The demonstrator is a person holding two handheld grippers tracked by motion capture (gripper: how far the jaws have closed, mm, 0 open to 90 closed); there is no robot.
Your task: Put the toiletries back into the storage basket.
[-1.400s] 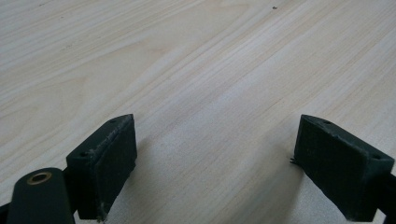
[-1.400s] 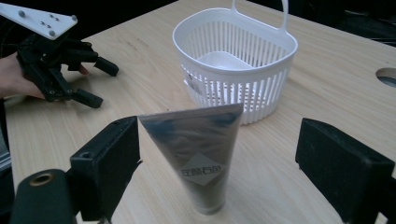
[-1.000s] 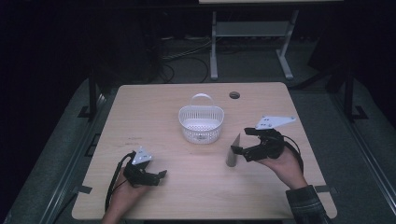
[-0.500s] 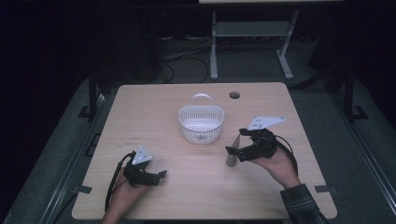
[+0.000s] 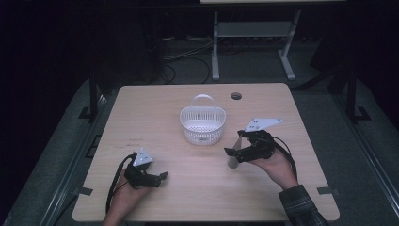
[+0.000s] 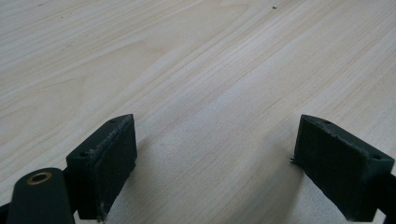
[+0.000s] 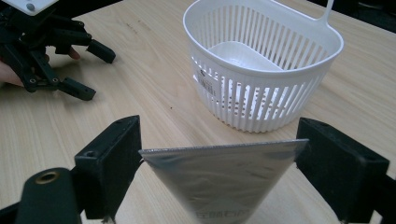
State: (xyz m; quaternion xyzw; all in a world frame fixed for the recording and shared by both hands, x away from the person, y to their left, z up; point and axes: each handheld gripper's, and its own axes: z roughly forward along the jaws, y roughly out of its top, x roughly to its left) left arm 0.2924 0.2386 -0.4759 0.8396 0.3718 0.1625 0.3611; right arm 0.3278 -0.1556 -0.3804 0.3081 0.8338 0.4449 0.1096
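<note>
A silver foil pouch [image 7: 224, 179] is held across its top seam between the pads of the right gripper [image 7: 219, 175], just in front of the white slotted basket [image 7: 261, 70] on the worktop [image 5: 155, 108]. In the high view the pouch [image 5: 232, 153] hangs down from the right gripper [image 5: 234, 146], its lower end at or close to the wood; contact cannot be told. The pouch is judged to be light and thin, with a smooth, slippery skin that will crumple or buckle if squeezed hard. The flat sealed edge is the stiffest part, so it is the sensible place for a grip, taken at both corners as here. The jaws stand wide, spanning the full width of the seam.

The right hand [image 5: 275, 165] is held low, near the basket [image 5: 203, 123], with the gripper pointed toward the basket. The left gripper [image 5: 157, 178] rests on the worktop near the front edge, well apart from the pouch, its jaws spread wide with nothing between them [image 6: 210, 158].
</note>
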